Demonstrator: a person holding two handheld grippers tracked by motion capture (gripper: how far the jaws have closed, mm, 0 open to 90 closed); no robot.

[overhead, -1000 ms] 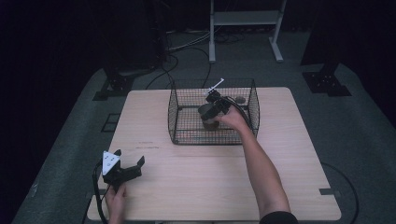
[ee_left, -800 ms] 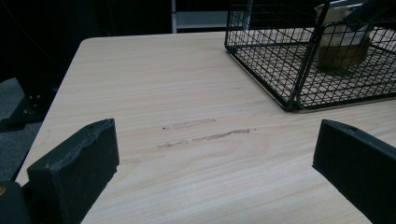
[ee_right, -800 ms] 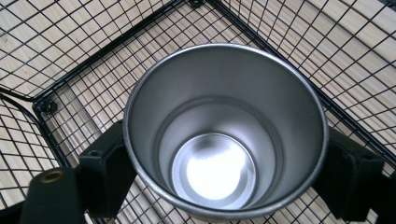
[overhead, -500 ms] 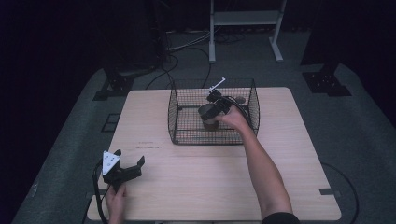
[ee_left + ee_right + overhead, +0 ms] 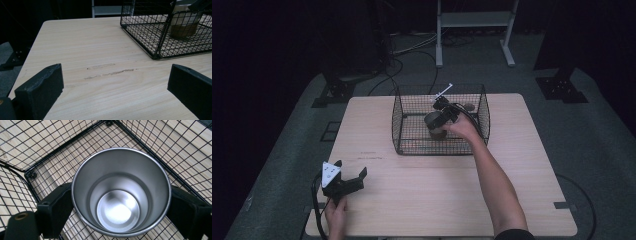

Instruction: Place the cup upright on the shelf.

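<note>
A black wire basket (image 5: 439,150) stands at the table's far middle. Inside it is a steel cup (image 5: 435,131), upright and empty as seen from above (image 5: 120,195). My right gripper (image 5: 439,118) reaches down into the basket, its two jaws pressed against opposite sides of the cup's rim. Near the front left corner of the table my left gripper (image 5: 350,169) rests open, nothing between its jaws (image 5: 115,82). From there the basket (image 5: 150,42) and the cup (image 5: 183,22) lie ahead to the right.
The light wooden table (image 5: 422,195) has bare room in front of the basket and on both sides. A small brown thing (image 5: 468,106) lies at the basket's far right corner. Cables and stand feet lie on the floor beyond the table.
</note>
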